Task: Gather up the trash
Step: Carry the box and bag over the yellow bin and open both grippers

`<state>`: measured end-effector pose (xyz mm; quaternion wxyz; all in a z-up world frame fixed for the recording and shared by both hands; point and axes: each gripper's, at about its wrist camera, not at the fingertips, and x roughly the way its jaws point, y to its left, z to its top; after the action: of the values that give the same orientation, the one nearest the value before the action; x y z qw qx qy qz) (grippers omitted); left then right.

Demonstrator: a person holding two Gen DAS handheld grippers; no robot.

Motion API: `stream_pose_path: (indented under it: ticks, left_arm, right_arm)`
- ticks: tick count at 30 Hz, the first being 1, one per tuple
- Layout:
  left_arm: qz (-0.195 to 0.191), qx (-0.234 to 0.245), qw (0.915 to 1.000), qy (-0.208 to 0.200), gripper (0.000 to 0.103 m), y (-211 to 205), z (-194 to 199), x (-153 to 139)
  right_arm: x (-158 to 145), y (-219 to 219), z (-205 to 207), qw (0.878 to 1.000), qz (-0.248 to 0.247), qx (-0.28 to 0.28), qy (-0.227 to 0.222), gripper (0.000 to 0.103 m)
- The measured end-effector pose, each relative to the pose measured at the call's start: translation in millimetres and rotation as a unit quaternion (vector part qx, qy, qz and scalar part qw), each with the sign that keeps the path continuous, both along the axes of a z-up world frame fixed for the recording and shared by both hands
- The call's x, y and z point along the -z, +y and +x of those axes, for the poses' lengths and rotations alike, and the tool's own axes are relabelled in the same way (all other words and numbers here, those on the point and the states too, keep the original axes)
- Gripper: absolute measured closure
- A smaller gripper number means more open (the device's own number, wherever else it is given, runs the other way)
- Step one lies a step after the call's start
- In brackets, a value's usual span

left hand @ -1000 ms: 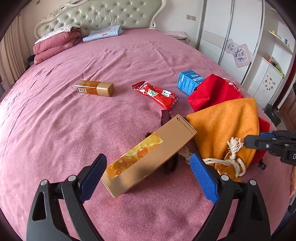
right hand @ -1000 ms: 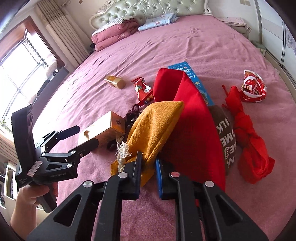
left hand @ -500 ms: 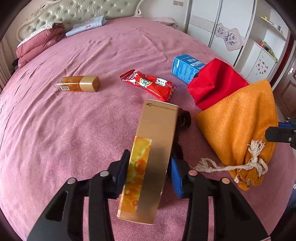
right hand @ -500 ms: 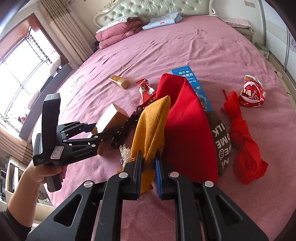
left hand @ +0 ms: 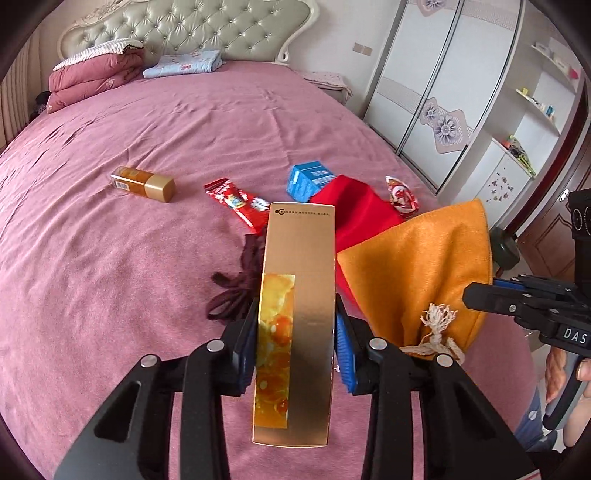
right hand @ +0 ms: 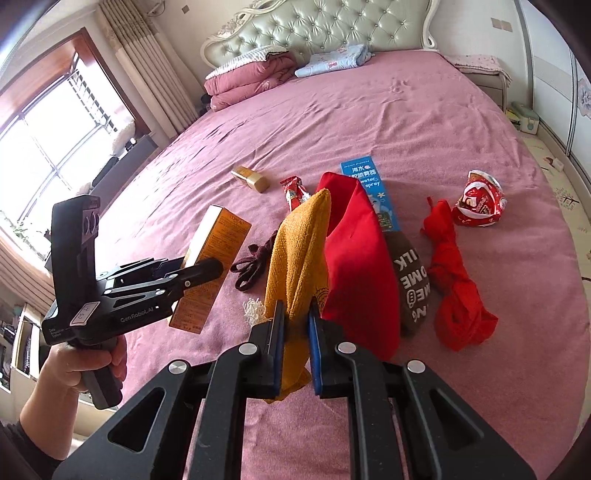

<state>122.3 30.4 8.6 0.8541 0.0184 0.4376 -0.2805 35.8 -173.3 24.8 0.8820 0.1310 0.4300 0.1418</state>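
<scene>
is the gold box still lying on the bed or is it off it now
Apart. In the right wrist view the gold box hangs in the left gripper, tilted, with the bed showing below its lower end. The left wrist view shows both pads pressing its sides.

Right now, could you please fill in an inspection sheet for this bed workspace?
Surface: pink bedspread, wrinkled, carrying everything loose.
Job's things: gold box lifted in the left gripper; orange drawstring bag held up by the right gripper; small gold box, red snack wrapper, blue spray box and crumpled red packet lie on the bedspread.
Clutter: red cloth, knotted red cloth, dark cord, brown lettered bag.
Grippers: left gripper shut on the gold box; right gripper shut on the bag's edge.
Cables: nothing seen.
Surroundings: tufted headboard, folded quilts, wardrobe, window.
</scene>
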Motion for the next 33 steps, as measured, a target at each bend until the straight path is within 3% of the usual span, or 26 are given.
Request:
stream_pose_path:
  ticks: [13, 24, 33]
  left_arm:
    - [-0.016, 0.057, 0.9983, -0.003, 0.067, -121, -50, -27]
    - [-0.019, 0.124, 0.9921, 0.004, 0.067, -237, -80, -27]
    - [-0.02, 0.167, 0.9853, 0.031, 0.067, -330, -95, -13]
  right_arm:
    - [-21, -113, -59, 0.997, 0.005, 0.068, -0.023, 0.091]
    - [-21, -218, -103, 0.99, -0.009, 0.137, -0.026, 0.092]
    - [-4, -297, -141, 0.98, -0.024, 0.198, -0.009, 0.092]
